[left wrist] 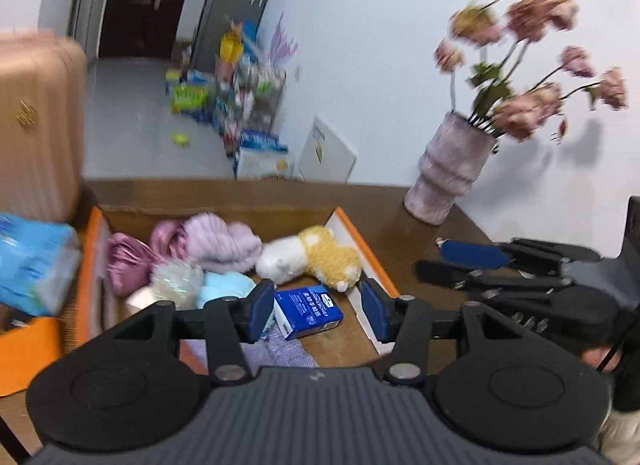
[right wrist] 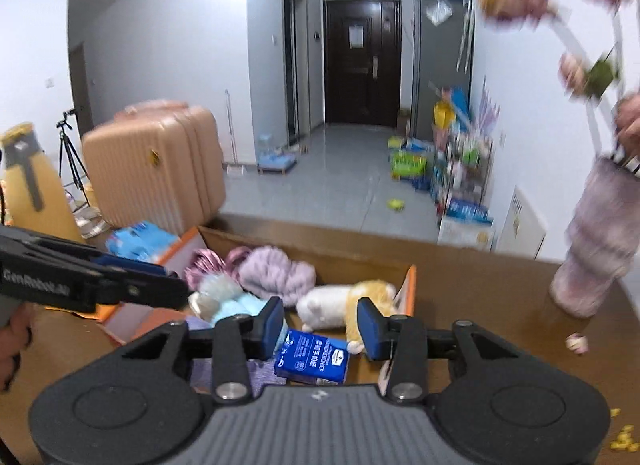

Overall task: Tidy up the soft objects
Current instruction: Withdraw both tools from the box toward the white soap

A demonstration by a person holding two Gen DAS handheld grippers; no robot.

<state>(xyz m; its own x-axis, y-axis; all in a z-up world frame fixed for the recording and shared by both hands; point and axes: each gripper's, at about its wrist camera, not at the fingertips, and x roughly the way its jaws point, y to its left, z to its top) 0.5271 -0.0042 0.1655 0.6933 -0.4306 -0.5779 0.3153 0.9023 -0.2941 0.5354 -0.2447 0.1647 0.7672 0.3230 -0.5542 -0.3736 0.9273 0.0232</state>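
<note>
Only in the right wrist view are a tripod (right wrist: pixel 71 153) and the left gripper (right wrist: pixel 176 293) seen; the left wrist view alone shows the right gripper (left wrist: pixel 430 261) from the side. Both are spread, empty. In the cardboard box (left wrist: pixel 360 241) are held a plush dog (left wrist: pixel 308 261), purple knit (left wrist: pixel 224 243), and a blue tissue pack (left wrist: pixel 310 311).

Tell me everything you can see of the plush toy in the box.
The plush toy is a fuzzy animal, white at one end and tan-yellow at the other. It lies on its side on the floor of the open cardboard box, near the box's orange-edged right flap. It rests against the lilac knitted bundle; the blue tissue pack lies just in front. Neither gripper touches it.
</note>
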